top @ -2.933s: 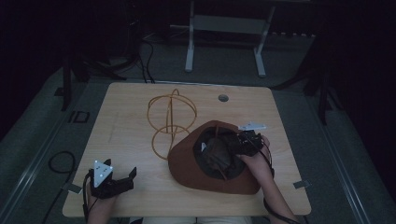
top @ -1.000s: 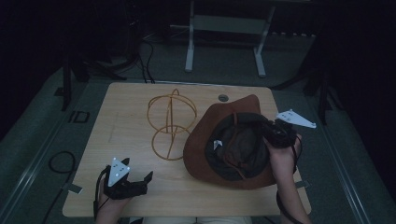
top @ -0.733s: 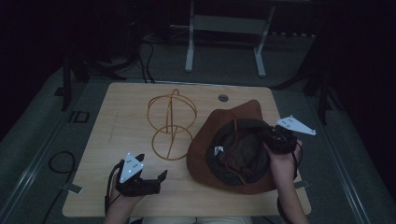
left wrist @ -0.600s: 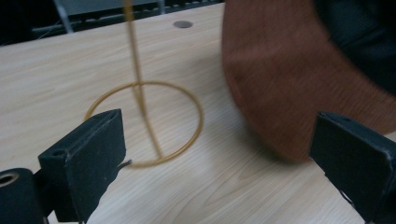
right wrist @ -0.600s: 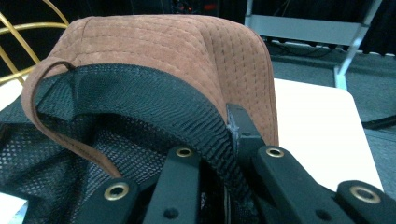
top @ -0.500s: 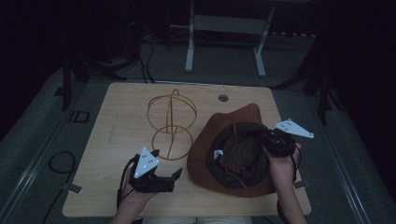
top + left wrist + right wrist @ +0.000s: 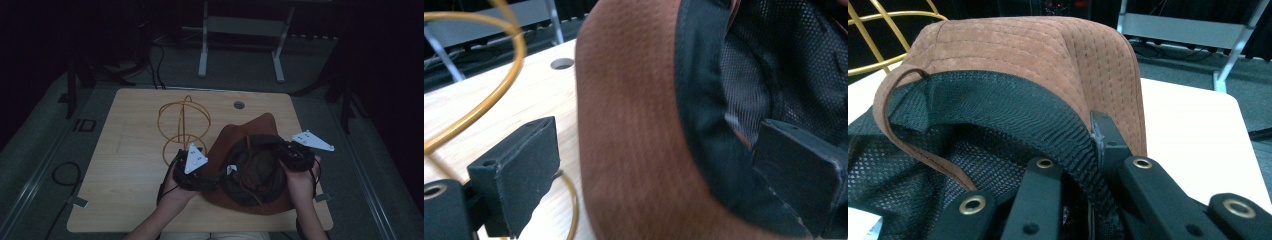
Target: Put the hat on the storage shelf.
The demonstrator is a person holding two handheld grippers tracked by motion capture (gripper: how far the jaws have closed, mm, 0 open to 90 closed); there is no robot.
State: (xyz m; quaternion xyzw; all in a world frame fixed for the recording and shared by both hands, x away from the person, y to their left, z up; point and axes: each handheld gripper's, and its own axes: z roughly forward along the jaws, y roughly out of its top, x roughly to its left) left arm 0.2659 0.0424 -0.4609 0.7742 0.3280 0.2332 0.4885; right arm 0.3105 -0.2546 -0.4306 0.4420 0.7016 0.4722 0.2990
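A brown suede hat (image 7: 260, 202) lies crown-down on the right half of the wooden table (image 7: 125, 170), its black mesh lining facing up. My right gripper (image 7: 286, 157) is shut on the hat's right edge; in the right gripper view its jaws (image 7: 1088, 165) pinch the black inner band, and the brown brim (image 7: 1038, 45) curls up behind. My left gripper (image 7: 212, 181) is at the hat's left edge and is open. In the left gripper view (image 7: 659, 170) the brim (image 7: 634, 125) sits between the jaws, one jaw outside with a small gap, the other inside the crown.
A gold wire stand (image 7: 183, 120) rises from the table just left of the hat, close behind my left gripper, and its wire (image 7: 499, 95) curves past the outer jaw. A round cable hole (image 7: 239, 105) sits near the far edge. Metal frame legs (image 7: 202, 45) stand on the floor beyond.
My left gripper has travelled right and upward from the table's front left to the hat's left brim. The right gripper has kept its hold, and the hat has shifted slightly leftward.
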